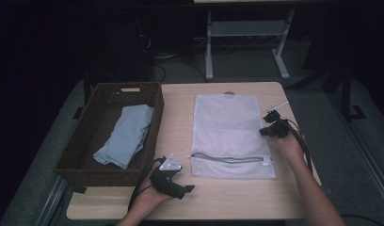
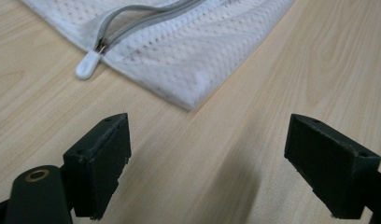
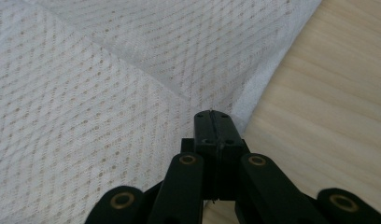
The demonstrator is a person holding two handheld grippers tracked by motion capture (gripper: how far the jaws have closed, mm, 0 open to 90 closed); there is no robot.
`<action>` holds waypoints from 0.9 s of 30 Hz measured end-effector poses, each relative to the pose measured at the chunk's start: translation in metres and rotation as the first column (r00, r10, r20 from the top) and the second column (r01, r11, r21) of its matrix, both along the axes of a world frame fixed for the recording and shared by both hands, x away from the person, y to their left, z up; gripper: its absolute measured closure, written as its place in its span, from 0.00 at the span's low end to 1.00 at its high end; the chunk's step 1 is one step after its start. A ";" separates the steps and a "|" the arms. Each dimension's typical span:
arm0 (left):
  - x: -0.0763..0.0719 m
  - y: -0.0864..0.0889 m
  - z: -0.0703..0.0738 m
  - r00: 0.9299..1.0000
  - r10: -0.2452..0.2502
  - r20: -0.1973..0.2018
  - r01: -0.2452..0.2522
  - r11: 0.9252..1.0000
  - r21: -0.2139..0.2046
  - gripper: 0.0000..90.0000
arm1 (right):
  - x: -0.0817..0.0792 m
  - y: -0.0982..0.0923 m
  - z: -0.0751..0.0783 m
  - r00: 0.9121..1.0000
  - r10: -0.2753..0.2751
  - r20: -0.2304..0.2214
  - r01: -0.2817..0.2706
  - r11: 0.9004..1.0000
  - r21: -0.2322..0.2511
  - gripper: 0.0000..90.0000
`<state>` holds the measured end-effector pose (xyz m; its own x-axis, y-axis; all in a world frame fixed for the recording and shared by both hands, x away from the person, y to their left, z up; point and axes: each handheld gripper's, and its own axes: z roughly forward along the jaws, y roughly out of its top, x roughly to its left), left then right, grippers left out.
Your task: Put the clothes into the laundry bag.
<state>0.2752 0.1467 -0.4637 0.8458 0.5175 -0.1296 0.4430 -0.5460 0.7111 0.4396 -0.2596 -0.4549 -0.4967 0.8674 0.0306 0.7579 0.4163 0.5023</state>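
My right claw (image 3: 212,114) pinches the mesh bag's (image 3: 86,93) edge shut; my left claw (image 2: 207,154) gapes wide, bag corner at twelve o'clock; the high view alone shows the basket (image 1: 82,141).

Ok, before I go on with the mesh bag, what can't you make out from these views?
- Whether the right gripper pinches the mesh bag: its shut fingers cover the contact, right gripper view.
- Bag contents: mesh too dense, high view.
- Basket floor beneath the blue cloth.
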 end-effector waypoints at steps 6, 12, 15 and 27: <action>0.000 0.000 0.000 1.000 0.000 0.000 0.000 1.000 0.001 0.16 | -0.001 -0.014 0.000 1.000 -0.030 -0.001 0.030 1.000 -0.011 0.99; 0.000 0.000 0.000 1.000 -0.001 0.000 0.001 1.000 0.001 0.16 | -0.001 -0.028 0.000 0.998 -0.062 -0.003 0.061 0.998 -0.013 0.99; -0.001 0.000 0.000 1.000 -0.002 0.000 0.002 1.000 0.003 0.16 | -0.001 -0.032 0.000 0.997 -0.074 -0.002 0.074 0.997 -0.016 0.99; -0.001 0.000 -0.001 1.000 0.000 -0.001 0.000 1.000 0.009 0.16 | -0.001 -0.059 0.001 0.990 -0.139 -0.010 0.139 0.990 -0.019 0.99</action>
